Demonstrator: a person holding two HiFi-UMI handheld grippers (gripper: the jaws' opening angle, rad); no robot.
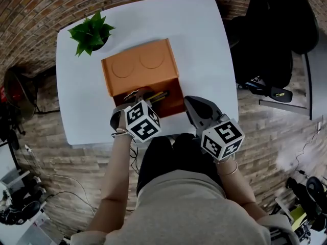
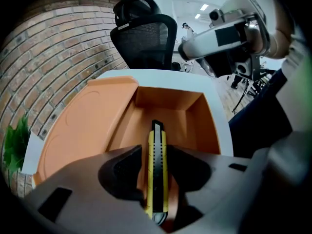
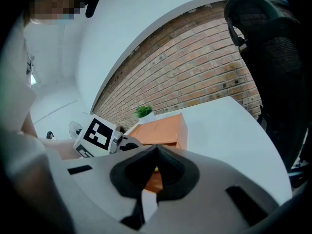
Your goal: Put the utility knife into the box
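Head view first: our left claw (image 1: 137,95) sat over the open orange box (image 1: 138,65), with the right claw (image 1: 193,105) parked just to its right, out of the way. Left gripper view: jaws stood wide, with a sliver of gap either side of the yellow utility knife (image 2: 157,165) between them. The knife looked to be resting down inside the box, so no real squeeze on it. Right gripper view: jaws pinched together, empty.

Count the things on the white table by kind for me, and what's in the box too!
Box: 1
Utility knife: 1
Potted plant: 1
Total: 3
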